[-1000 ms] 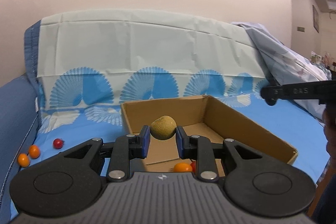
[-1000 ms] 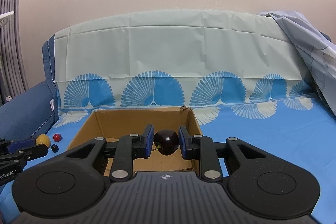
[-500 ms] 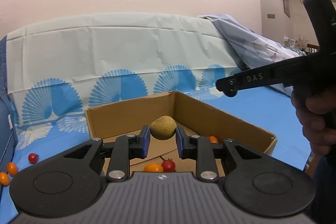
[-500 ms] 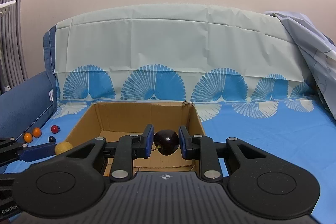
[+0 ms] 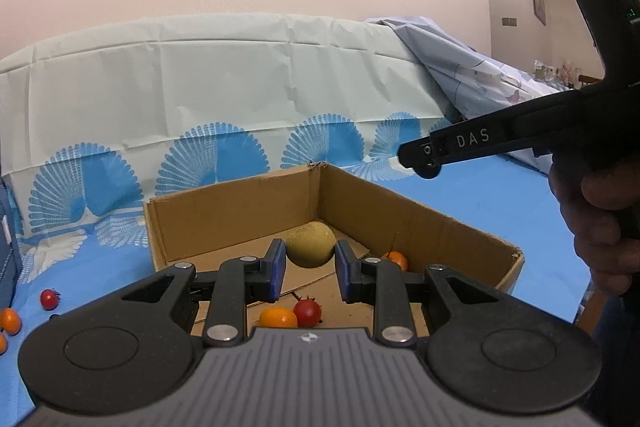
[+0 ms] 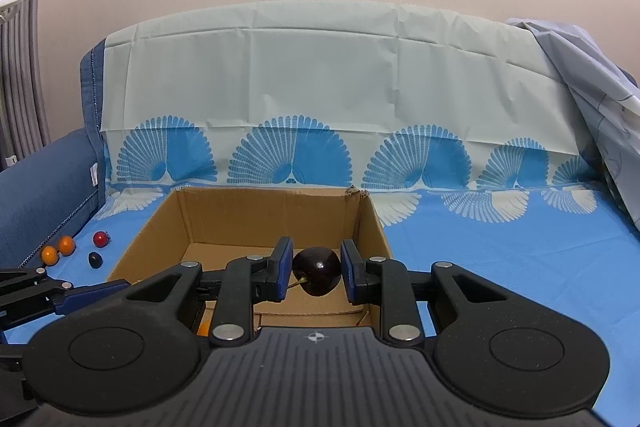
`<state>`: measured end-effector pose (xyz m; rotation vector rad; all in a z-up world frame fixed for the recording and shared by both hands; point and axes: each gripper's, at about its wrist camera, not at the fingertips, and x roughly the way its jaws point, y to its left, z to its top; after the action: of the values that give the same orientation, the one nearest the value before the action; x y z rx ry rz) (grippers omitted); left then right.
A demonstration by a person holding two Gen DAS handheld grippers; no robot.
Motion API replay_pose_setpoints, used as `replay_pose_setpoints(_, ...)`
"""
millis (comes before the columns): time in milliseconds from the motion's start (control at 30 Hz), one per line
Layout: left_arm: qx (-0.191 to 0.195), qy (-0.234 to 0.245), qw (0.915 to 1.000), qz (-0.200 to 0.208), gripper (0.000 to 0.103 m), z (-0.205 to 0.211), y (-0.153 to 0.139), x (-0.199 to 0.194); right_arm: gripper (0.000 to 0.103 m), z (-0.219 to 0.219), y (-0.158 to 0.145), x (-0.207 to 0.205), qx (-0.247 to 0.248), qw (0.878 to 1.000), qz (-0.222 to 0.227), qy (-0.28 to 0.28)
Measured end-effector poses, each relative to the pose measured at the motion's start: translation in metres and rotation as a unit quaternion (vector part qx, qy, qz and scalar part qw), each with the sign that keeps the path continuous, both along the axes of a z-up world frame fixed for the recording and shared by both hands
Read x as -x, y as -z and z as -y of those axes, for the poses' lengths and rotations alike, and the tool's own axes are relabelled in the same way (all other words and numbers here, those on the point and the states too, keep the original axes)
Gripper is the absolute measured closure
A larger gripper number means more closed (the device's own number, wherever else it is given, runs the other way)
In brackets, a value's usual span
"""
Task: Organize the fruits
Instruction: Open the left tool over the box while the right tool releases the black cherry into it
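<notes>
My left gripper point(image 5: 311, 267) is over the cardboard box point(image 5: 240, 203), its jaws a little wider than the tan round fruit point(image 5: 311, 244) between them, with a gap on each side. My right gripper point(image 6: 316, 269) is shut on a dark cherry point(image 6: 317, 270), held above the box point(image 6: 368, 223) near its right wall. An orange fruit point(image 5: 279, 317), a red tomato point(image 5: 307, 311) and another orange fruit point(image 5: 394, 259) lie in the box.
Loose fruits lie on the blue sheet left of the box: a red one point(image 6: 100, 238), two orange ones point(image 6: 58, 250) and a dark one point(image 6: 95, 259). The right gripper's arm point(image 5: 472, 143) crosses the left wrist view. A draped backrest point(image 6: 320, 87) stands behind.
My left gripper has swung right over the box and its jaws have parted from the tan fruit. My right gripper holds the cherry and has dipped toward the box.
</notes>
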<state>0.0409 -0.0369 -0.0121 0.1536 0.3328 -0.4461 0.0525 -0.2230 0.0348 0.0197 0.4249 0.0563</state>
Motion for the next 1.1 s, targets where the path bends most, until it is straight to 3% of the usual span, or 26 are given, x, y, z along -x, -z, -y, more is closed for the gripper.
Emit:
replay_pose_setpoints(33,-0.001,-0.002,1.0000,-0.001,0.051,0.000,0.000,0.000,0.061,0.000,0.000,-0.002,0.004,1.000,-0.004,0.009)
replay_pose_setpoints(100,0.003,-0.004,1.0000,0.001,0.049,-0.001,-0.002,0.000,0.044,0.003,-0.001,-0.002,0.000,1.000,-0.003,0.023)
replay_pose_setpoints(600,0.007,-0.018,0.9998,0.000,0.049,-0.006,-0.002,0.004,0.035,0.009,-0.001,0.001,-0.014,0.999,-0.001,0.043)
replay_pose_setpoints(767,0.011,-0.041,0.9988,0.026,0.037,-0.015,-0.007,0.009,0.035,0.007,-0.002,0.002,-0.021,0.998,0.002,0.057)
replay_pose_setpoints(867,0.003,-0.051,0.9976,0.046,0.036,-0.022,-0.011,0.015,0.035,0.003,-0.004,0.003,-0.030,0.997,0.006,0.065)
replay_pose_setpoints(1100,-0.011,-0.058,0.9974,0.042,0.036,-0.049,-0.034,0.009,0.035,-0.015,-0.011,0.009,-0.049,0.997,0.026,0.063)
